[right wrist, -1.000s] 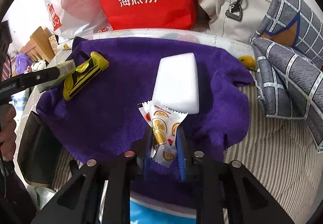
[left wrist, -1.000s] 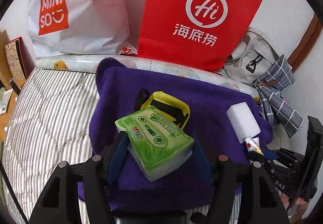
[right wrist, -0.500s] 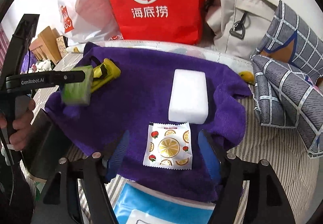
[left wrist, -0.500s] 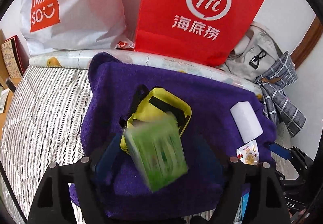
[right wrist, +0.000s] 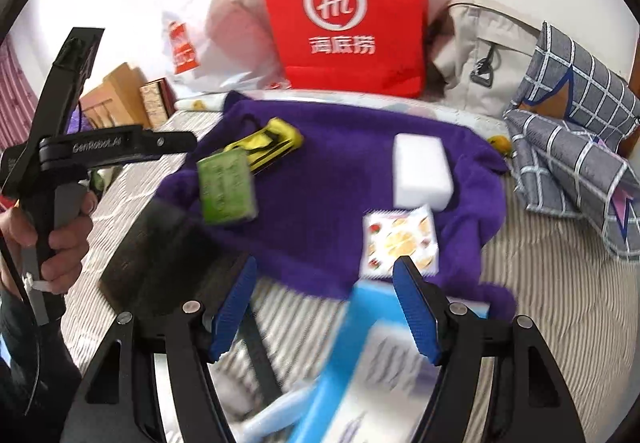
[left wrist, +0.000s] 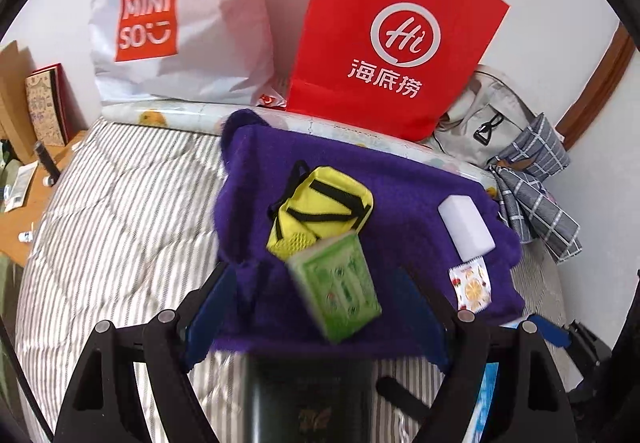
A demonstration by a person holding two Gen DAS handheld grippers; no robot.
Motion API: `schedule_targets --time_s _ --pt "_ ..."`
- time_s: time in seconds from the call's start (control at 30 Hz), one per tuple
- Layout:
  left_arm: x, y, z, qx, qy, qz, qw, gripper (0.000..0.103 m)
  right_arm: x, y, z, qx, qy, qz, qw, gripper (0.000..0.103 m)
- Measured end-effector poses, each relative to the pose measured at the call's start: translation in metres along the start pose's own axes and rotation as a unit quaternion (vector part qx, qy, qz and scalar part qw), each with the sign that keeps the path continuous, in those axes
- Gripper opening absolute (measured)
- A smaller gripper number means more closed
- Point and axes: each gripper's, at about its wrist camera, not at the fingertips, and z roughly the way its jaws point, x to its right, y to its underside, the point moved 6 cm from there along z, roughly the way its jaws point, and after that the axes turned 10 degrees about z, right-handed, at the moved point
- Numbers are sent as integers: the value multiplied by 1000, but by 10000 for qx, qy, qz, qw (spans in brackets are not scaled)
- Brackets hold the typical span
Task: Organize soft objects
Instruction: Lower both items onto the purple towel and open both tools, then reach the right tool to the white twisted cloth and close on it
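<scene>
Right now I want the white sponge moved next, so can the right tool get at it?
Probably yes. The white sponge lies uncovered on the purple towel, just beyond the orange-print packet, and the right tool stands open and empty.

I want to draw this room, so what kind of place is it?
Probably a bedroom. The things lie on a purple towel spread over a striped quilted mattress. Shopping bags and a backpack lean against the wall behind it, and a checked pillow sits at one side.
</scene>
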Motion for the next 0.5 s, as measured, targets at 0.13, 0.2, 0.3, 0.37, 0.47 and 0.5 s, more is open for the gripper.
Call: schedule_targets --time_s 0.13,0.2,0.3,0.37,0.47,0.5 --pt "-4 13 -21 83 51 -50 9999 81 -16 21 -13 -78 22 -179 9998 58" --pt "-6 19 -32 151 45 -74 9998 81 -23 30 -22 -70 15 -180 9998 57" --pt "-11 31 -48 230 -14 -100 9997 81 -31 43 -35 -36 -4 -145 9999 52" --pt "-16 38 -56 265 -49 -145 9995 81 -34 53 -42 -47 -8 -38 10000 46" --pt "-21 52 -66 290 -30 -241 9993 81 -37 67 -48 -94 48 62 9999 31" --pt "-23 57 -69 302 1 -270 9992 81 -38 71 -49 -122 60 90 9999 28"
